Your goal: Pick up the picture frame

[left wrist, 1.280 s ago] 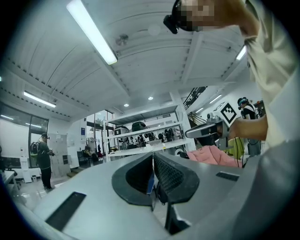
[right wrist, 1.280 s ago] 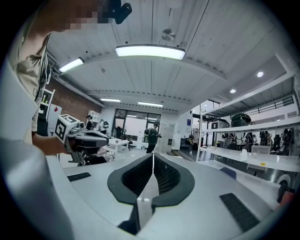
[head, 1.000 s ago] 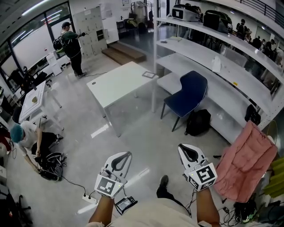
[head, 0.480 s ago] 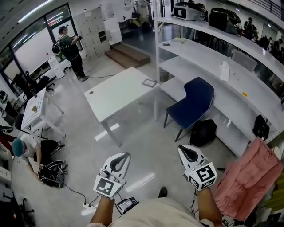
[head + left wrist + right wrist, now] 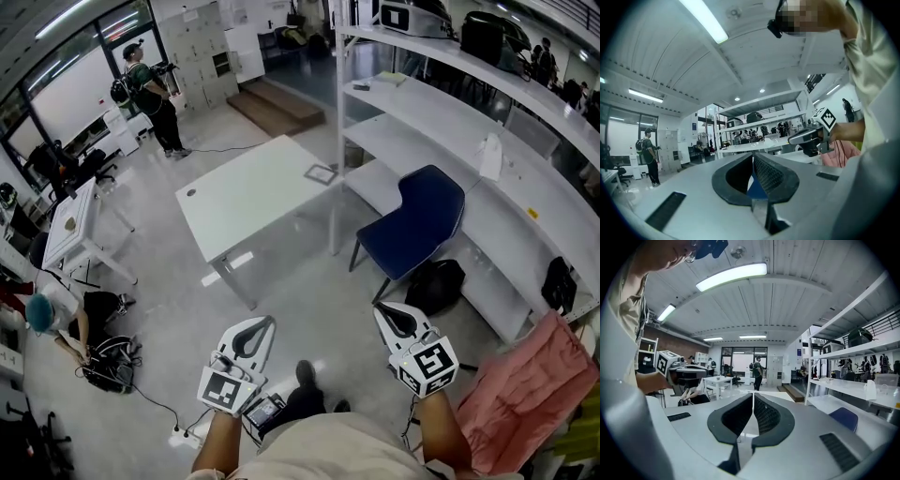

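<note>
The picture frame (image 5: 320, 173) is a small grey square lying flat on the far right corner of a white table (image 5: 246, 199), well ahead of me. Both grippers are held level over the floor, short of the table and touching nothing. My left gripper (image 5: 265, 324) is shut and empty, its jaws pressed together in the left gripper view (image 5: 753, 157). My right gripper (image 5: 382, 312) is also shut and empty (image 5: 753, 397). Each gripper shows in the other's view: the right one (image 5: 806, 137) and the left one (image 5: 678, 369). I cannot make out the frame in either gripper view.
A blue chair (image 5: 418, 223) and a black backpack (image 5: 435, 284) stand right of the table, in front of long white shelves (image 5: 450, 150). A white post (image 5: 335, 141) rises by the frame's corner. Pink cloth (image 5: 525, 398) lies at right. One person stands far left (image 5: 150, 94), another crouches (image 5: 52, 314).
The table, chair and shelves have drawn nearer and slid down the head view. Both grippers stay shut, in the same spots in the picture. A foot now shows between them.
</note>
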Demonstrator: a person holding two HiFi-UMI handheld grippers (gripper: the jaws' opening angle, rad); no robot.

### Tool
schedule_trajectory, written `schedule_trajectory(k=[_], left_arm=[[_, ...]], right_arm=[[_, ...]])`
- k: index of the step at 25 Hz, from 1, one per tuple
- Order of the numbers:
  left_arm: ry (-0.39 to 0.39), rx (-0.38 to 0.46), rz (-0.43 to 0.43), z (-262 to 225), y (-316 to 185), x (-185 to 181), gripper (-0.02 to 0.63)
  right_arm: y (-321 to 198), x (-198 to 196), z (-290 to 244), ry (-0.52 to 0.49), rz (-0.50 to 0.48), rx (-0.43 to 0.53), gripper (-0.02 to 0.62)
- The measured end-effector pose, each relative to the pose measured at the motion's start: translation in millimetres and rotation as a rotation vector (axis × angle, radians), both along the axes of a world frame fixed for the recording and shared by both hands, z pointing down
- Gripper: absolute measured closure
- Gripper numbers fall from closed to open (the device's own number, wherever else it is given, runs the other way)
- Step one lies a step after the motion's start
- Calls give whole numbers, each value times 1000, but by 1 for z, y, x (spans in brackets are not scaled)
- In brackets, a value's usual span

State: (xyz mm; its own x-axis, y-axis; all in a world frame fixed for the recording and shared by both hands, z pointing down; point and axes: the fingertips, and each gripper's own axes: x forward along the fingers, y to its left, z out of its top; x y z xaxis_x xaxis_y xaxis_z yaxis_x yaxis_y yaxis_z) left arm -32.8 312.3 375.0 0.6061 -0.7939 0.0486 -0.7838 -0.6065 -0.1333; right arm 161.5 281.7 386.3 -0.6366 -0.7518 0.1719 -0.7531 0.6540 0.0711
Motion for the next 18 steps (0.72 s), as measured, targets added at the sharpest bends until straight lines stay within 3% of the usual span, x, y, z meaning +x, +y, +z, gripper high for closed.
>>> schedule_trajectory(k=[8, 18], left_arm=[[25, -16, 34, 19, -102, -9, 584], [33, 2, 76, 11, -246, -40, 585]], right_arm=[[-86, -4, 13, 14, 47, -10, 568], [-218, -43, 11, 15, 71, -17, 568]])
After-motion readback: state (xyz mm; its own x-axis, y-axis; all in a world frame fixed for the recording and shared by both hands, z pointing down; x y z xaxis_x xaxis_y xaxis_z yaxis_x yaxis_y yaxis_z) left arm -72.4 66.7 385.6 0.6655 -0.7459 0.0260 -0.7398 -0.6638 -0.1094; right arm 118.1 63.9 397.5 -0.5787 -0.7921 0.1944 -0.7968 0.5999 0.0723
